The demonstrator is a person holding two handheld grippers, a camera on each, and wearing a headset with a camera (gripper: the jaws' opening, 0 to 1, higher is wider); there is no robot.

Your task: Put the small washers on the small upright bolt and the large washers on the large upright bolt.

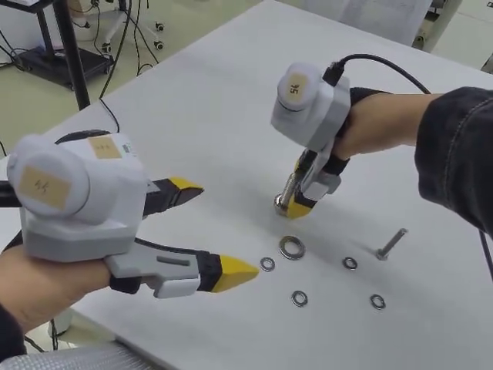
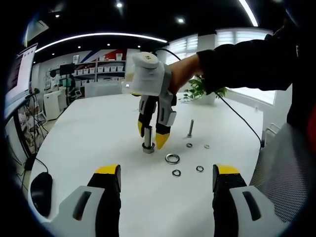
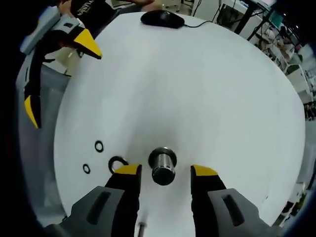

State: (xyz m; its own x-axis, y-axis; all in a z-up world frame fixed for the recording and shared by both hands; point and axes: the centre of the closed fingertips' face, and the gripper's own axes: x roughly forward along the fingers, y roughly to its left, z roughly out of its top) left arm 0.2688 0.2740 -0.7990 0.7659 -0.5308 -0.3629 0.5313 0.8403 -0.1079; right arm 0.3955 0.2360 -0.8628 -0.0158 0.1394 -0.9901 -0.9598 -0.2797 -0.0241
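White tabletop [image 1: 192,100] in a workshop. Right tongs [image 1: 291,206], spread, straddle the upright large bolt [image 3: 163,165], likely to steady it. Left tongs [image 1: 222,228] hover spread, near left. 5 washers [image 1: 291,247] lie loose beside the bolt.

Both units: light grey plastic housings with a round cap on top, black jaw arms, yellow pointed fingertips [image 1: 235,270].

Left gripper [image 1: 216,229]: tan sticker [image 1: 44,187] on the cap, tan label [image 1: 104,146] on the housing.

Right gripper [image 1: 291,206]: tan tag [image 1: 296,86] on the cap, print unreadable. Black cable [image 1: 377,62] plugs into its rear.

Right arm wears a dark blue, denim-like sleeve [image 1: 454,146].
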